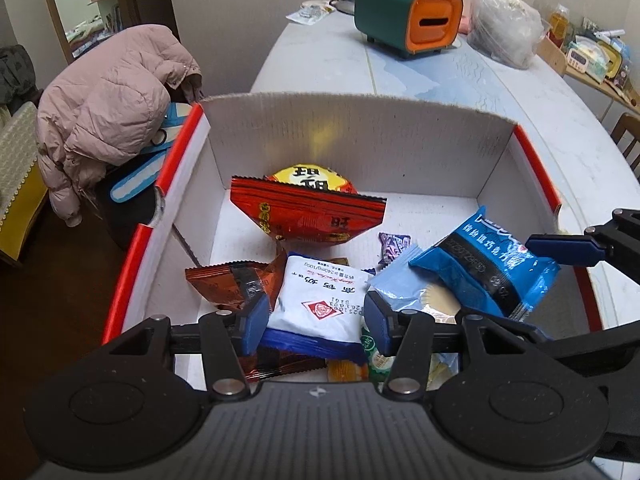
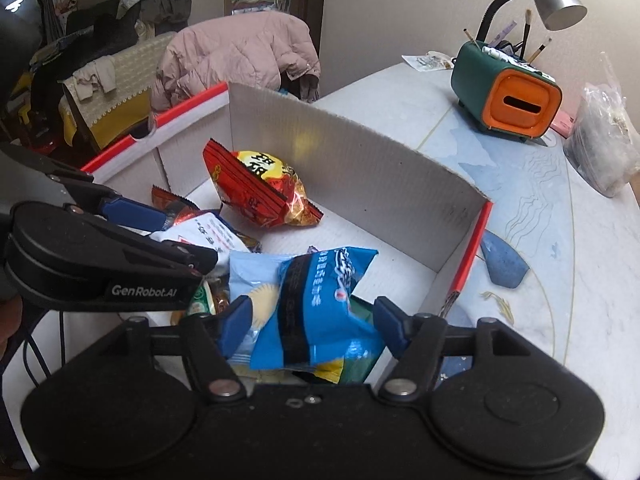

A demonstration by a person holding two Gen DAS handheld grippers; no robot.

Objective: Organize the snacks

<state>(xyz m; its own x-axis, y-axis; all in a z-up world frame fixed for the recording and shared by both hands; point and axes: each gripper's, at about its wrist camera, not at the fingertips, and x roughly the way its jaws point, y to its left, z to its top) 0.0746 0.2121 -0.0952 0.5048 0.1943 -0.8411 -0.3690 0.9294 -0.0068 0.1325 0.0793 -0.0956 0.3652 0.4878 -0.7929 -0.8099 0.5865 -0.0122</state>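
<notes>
- A white cardboard box (image 1: 352,136) with red-edged flaps sits on a pale table (image 1: 460,80); it holds the snacks; a pink padded jacket (image 1: 108,108) hangs over a chair to its left.
- At the left of the box floor, a brown-orange packet (image 1: 228,284) lies flat; behind it, a red bag (image 1: 308,216) leans against a yellow-and-red round pack (image 1: 312,178).
- The left gripper (image 1: 316,322) points down into the box; its jaws are partway open, with a white packet (image 1: 320,300) printed in red lying between its 2 blue pads; the pads look to be touching its edges, so it appears lightly held.
- To the right, a small purple sweet (image 1: 394,246) rests on the floor beside a pale blue biscuit packet (image 1: 412,292).
- Over that, the right gripper (image 2: 310,322) has its jaws wide; a bright blue packet (image 2: 316,316) with a black band sits between them, and the right pad stands clear of it; it appears released.
- Risk: the 2 grippers are near each other, so lifting either could knock the other; the white packet's slippery film could slide from a light pinch; the blue packet lies tilted on the pile and could slip off.
</notes>
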